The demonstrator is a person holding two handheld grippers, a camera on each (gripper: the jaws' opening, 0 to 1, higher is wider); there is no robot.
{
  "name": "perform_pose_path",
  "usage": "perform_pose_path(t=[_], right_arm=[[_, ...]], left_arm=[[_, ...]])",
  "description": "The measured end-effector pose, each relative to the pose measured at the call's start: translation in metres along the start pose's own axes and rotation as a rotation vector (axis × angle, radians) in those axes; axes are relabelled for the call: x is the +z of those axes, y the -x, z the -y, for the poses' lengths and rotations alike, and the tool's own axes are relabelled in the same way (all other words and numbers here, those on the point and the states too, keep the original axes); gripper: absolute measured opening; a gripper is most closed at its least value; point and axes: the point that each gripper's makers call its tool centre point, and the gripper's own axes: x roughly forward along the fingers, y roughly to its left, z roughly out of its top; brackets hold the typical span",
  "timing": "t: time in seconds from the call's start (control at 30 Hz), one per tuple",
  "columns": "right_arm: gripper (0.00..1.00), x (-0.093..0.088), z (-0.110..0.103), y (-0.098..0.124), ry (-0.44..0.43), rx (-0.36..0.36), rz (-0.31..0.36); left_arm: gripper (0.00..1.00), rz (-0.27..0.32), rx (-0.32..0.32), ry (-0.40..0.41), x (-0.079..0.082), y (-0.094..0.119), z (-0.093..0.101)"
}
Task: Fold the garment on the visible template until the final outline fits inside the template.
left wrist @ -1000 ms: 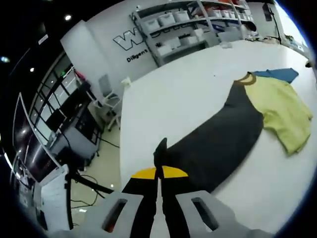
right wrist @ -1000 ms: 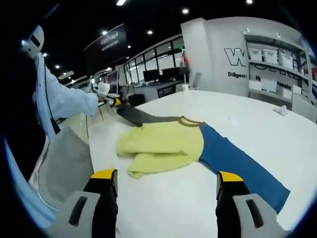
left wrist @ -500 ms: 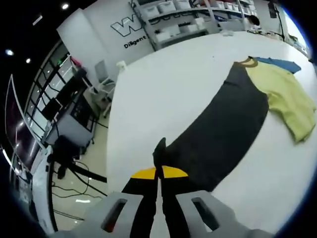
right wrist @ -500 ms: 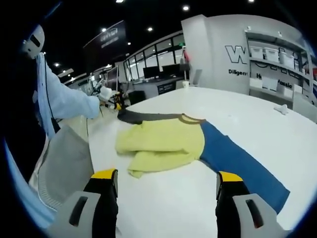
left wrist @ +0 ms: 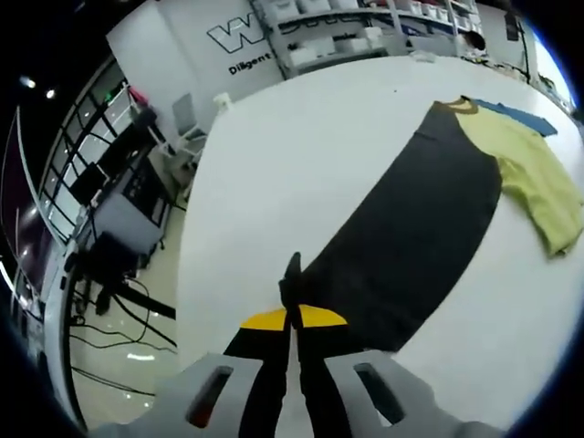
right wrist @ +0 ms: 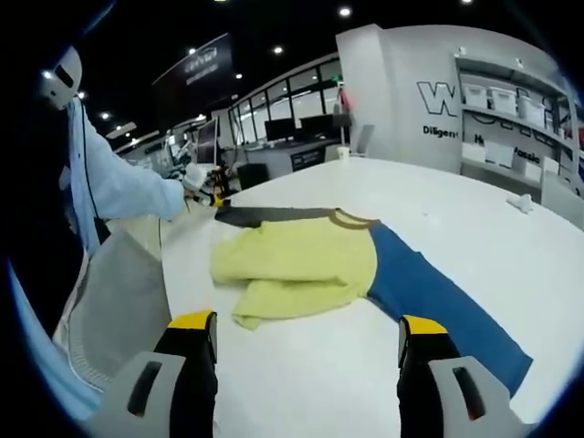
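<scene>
the fold is barely begun, as i judge it. the garment [right wrist: 310, 265] lies spread long across the white worktop [right wrist: 438, 219] — yellow body bunched in the middle, a dark sleeve [left wrist: 401, 237] stretched toward my left gripper [left wrist: 293, 319], a blue sleeve [right wrist: 438, 297] reaching the other way. my left jaws are closed tight on the cuff end of the dark sleeve, the cloth pinched up between the tips near the worktop's edge. my right gripper [right wrist: 308, 339] hangs above the worktop just short of the yellow body, jaws wide apart and holding nothing.

i can't make out any template outline on the worktop, so i can't say how the garment sits against it. what's left, by my reckoning: bring both sleeves in over the body, then fold the body down until the outline is compact.

around us — shelving with bins [left wrist: 338, 41] along the far wall, a desk with monitors [left wrist: 119, 196] beyond the worktop's edge, and my own pale sleeve [right wrist: 119, 187] in the right gripper view. nothing lies on the worktop in the fold's path; the nearby edge is the thing to mind.
</scene>
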Motion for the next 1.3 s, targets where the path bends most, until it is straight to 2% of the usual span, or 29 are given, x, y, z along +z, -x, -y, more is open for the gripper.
perform_pose_path(t=[0.17, 0.5, 0.63, 0.73, 0.87, 1.1, 1.3], right_arm=[[0.79, 0.002, 0.000, 0.000, 0.008, 0.002, -0.003], [0.79, 0.006, -0.001, -0.003, 0.010, 0.006, 0.008], [0.79, 0.007, -0.002, -0.004, 0.013, 0.012, 0.012], [0.79, 0.007, -0.002, -0.005, 0.015, 0.014, 0.016], [0.79, 0.007, -0.003, -0.006, 0.015, 0.018, 0.017], [0.79, 0.006, -0.002, -0.004, 0.011, 0.015, 0.017], [0.79, 0.002, 0.000, -0.001, 0.000, 0.002, 0.013]], left_arm=[[0.04, -0.008, 0.002, 0.017, -0.004, -0.003, -0.001], [0.06, 0.031, 0.005, 0.097, -0.004, 0.013, -0.005], [0.07, 0.072, 0.003, 0.125, 0.005, 0.021, -0.004], [0.08, 0.119, -0.038, 0.087, 0.017, 0.024, 0.009], [0.08, 0.093, -0.068, -0.004, 0.022, 0.017, 0.028], [0.08, 0.085, -0.084, -0.006, 0.030, 0.004, 0.035], [0.09, 0.031, -0.094, -0.027, 0.021, -0.008, 0.037]])
